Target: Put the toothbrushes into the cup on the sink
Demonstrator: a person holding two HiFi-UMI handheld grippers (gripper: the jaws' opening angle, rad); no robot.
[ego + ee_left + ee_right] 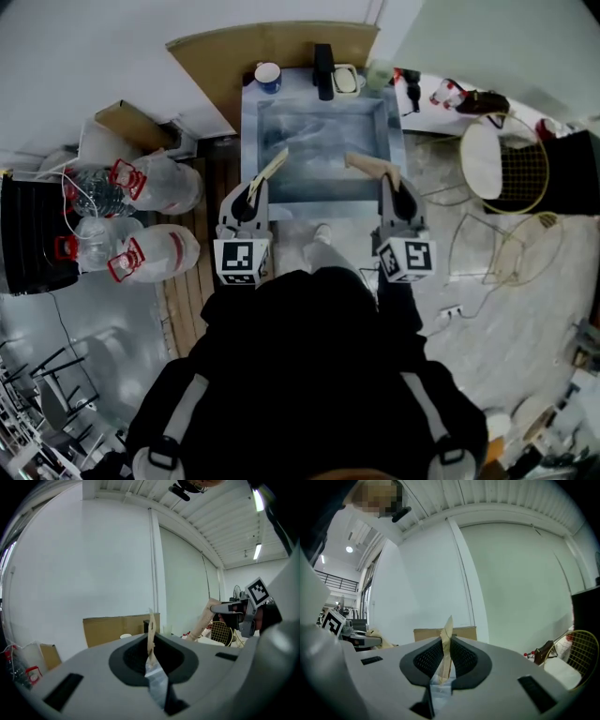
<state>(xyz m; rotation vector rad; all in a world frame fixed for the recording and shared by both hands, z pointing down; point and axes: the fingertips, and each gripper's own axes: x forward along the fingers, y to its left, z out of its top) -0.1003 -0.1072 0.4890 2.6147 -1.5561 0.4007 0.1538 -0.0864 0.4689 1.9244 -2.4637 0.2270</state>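
The left tool [251,199] and right tool [397,192]: grey bodies, black pads, cubes with black-and-white square markers. The left toothbrush package [270,169] and right toothbrush package [371,166]: tan paper. The cup [268,77]: blue outside, white inside. The sink [249,141]: pale grey-blue. The water jugs [155,186]: clear, red handles.

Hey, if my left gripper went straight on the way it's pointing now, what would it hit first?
Likely the black tap at the back of the sink, just right of the cup; depth is hard to judge.
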